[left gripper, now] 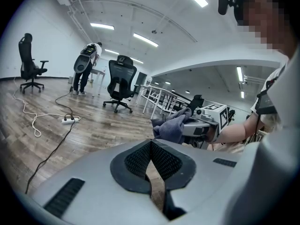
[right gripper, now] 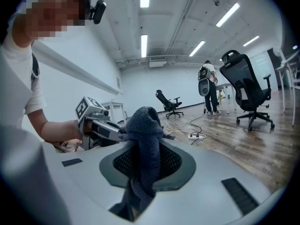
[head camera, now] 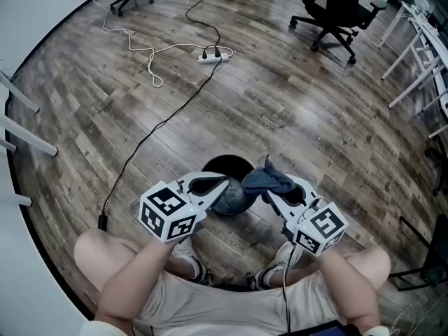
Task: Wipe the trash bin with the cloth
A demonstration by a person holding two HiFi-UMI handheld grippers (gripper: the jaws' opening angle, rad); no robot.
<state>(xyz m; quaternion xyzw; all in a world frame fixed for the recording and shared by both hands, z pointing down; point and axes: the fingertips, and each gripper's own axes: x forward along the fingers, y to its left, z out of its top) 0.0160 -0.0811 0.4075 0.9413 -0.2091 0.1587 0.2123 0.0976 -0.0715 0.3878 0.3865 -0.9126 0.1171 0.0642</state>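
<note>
Right claw (head camera: 267, 193) pinching grey cloth (head camera: 270, 179), cloth bunched over rim of bin (head camera: 222, 164), bin on wood floor (head camera: 294, 110) just ahead of feet (head camera: 187, 252), left claw (head camera: 225, 182) pressed together, empty, tips at bin's top, possibly touching it

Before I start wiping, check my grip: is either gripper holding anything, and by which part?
The right gripper holds the cloth, jaws shut on its bunched middle; the left gripper is shut and empty.
</note>
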